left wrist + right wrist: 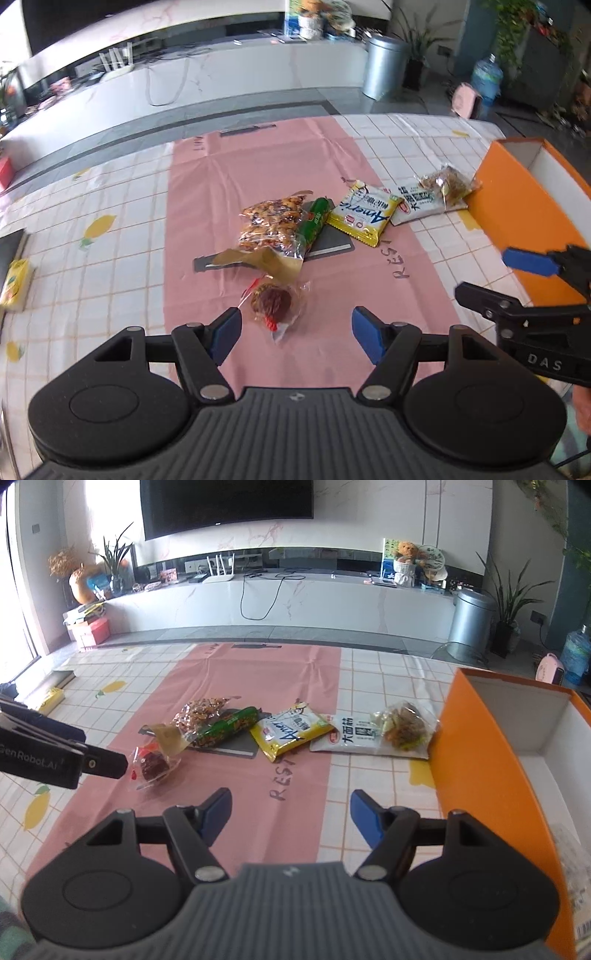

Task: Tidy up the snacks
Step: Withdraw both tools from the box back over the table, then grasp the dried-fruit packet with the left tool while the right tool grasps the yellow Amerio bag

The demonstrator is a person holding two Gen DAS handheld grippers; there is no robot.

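My left gripper (297,332) is open and hangs low over the pink mat. A red snack in clear wrap (271,304) lies just ahead of its pads, untouched. Beyond it lie a bag of nuts (271,225), a green stick pack (314,221), a yellow packet (364,214), a white packet (417,203) and a clear pack of brown snacks (447,184). This last pack rests against the orange box (532,221). My right gripper (291,812) is open and empty above the mat's right edge, beside the orange box (480,768). The red snack (155,766) lies to its left.
A lemon-print checked cloth (373,786) covers the table under the pink mat (236,672). A yellow carton (14,284) and a dark tray edge (11,240) sit at the far left. The box's white inside (554,734) holds a pale packet (576,871) near me.
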